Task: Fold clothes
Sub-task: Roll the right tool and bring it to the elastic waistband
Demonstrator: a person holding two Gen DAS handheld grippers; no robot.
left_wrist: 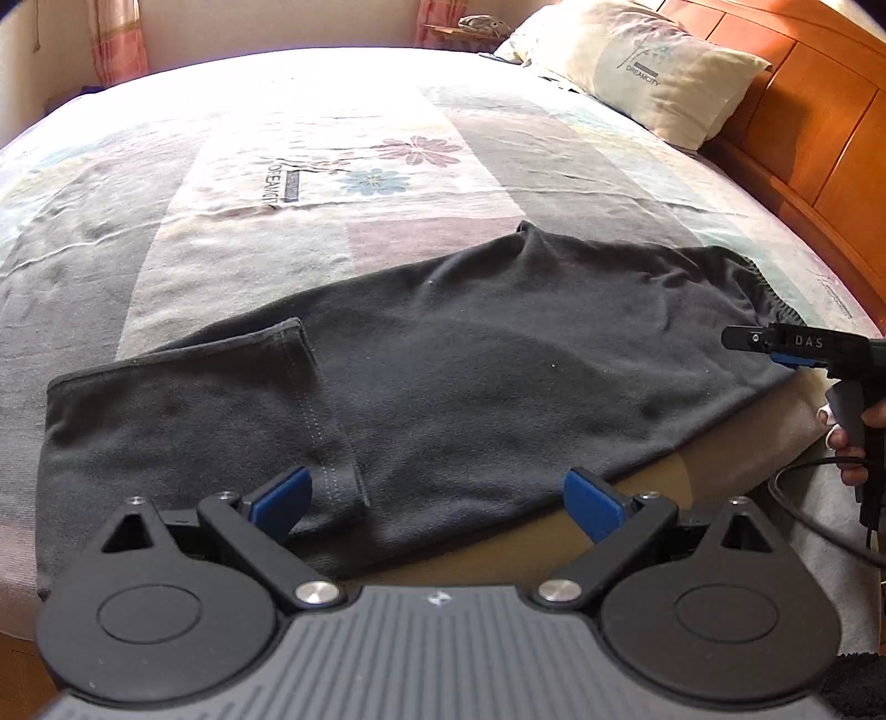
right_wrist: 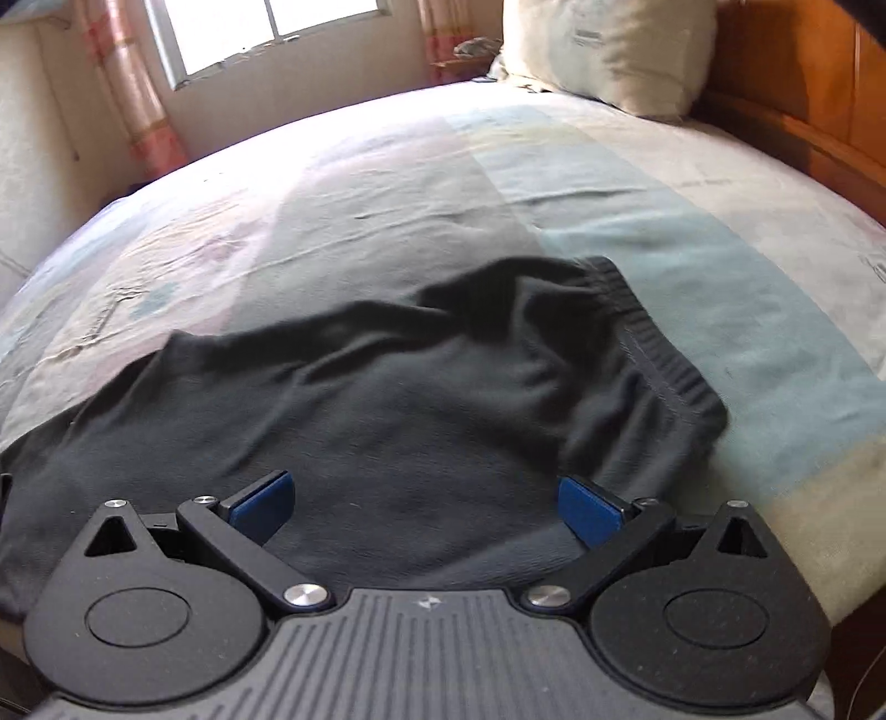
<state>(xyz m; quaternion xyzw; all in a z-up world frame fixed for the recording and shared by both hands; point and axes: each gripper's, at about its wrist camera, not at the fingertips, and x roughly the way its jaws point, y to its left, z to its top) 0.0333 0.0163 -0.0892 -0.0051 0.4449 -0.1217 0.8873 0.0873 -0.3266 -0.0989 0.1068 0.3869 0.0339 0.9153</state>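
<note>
Both claws released — left claw (left_wrist: 434, 501) and right claw (right_wrist: 423, 507) hang over the near edge of the trousers (left_wrist: 443, 354), gripping nothing.

Soft, light, floppy knit — I judge it will sag and crease; best taken at the hem (left_wrist: 326, 421) and the ribbed waistband (right_wrist: 664, 360). Trousers lie flat across the bed (left_wrist: 332, 166), hem left, waistband right, pillow (left_wrist: 637, 61) beyond.

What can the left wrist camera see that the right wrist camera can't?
Only the left view shows the trousers' hem end, the flower print on the bedspread, and the right hand-held gripper from the side with the hand holding it. Only the right view shows the window and the full waistband. Both show the trousers, pillow, wooden headboard, and open jaws.
</note>
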